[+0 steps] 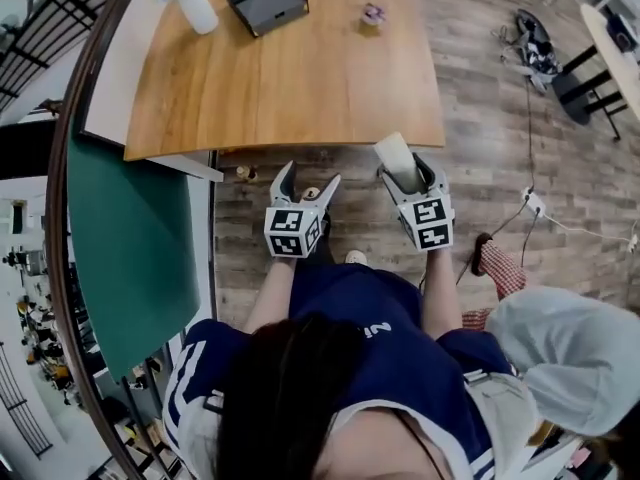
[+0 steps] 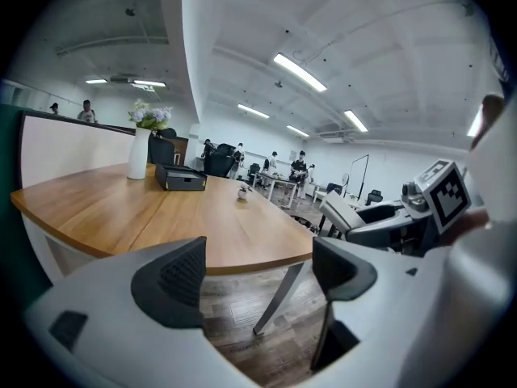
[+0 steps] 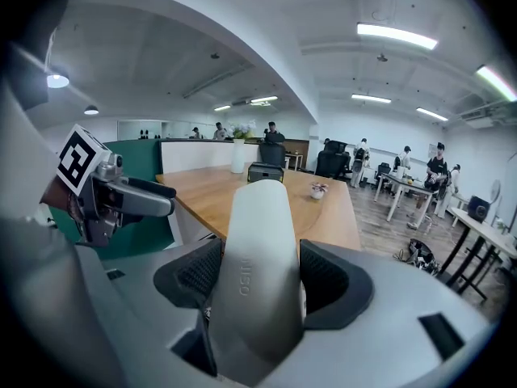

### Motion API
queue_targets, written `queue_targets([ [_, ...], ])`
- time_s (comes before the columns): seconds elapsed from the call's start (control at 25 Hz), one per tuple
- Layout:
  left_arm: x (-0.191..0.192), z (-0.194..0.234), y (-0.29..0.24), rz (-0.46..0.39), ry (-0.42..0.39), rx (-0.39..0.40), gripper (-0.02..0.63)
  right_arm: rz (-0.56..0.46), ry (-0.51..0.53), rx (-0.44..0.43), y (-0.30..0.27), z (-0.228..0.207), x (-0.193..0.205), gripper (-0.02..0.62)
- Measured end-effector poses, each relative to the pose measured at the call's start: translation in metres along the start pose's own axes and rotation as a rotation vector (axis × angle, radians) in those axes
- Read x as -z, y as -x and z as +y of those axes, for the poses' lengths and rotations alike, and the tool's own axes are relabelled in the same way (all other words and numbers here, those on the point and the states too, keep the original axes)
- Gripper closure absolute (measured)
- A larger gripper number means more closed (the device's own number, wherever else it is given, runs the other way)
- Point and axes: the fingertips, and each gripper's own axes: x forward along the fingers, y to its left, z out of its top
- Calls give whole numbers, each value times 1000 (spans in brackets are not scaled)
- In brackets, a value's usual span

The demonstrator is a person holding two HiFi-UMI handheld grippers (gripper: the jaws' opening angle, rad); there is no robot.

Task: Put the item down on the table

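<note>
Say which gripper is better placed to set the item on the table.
Right. The right gripper is shut on the pale item, facing the wooden table. The left gripper is open and empty.

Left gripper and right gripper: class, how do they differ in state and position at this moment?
The left gripper is empty, its jaws apart over bare floor; the right gripper is closed on a pale oblong item. In the head view the left gripper is near the middle of the table edge, the right gripper near its right corner. Both carry a marker cube and point toward the table.
</note>
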Motion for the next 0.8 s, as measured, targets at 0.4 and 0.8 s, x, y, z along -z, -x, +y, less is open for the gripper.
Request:
queue_targets([
  [0.4,-39,70,-98,58,-52,93,207,44,-35,59,-93,-35,-43,284],
  [0.8,-78,116,-156,70,-108,174,207,72,-53,133,-149,-55,-78,284],
])
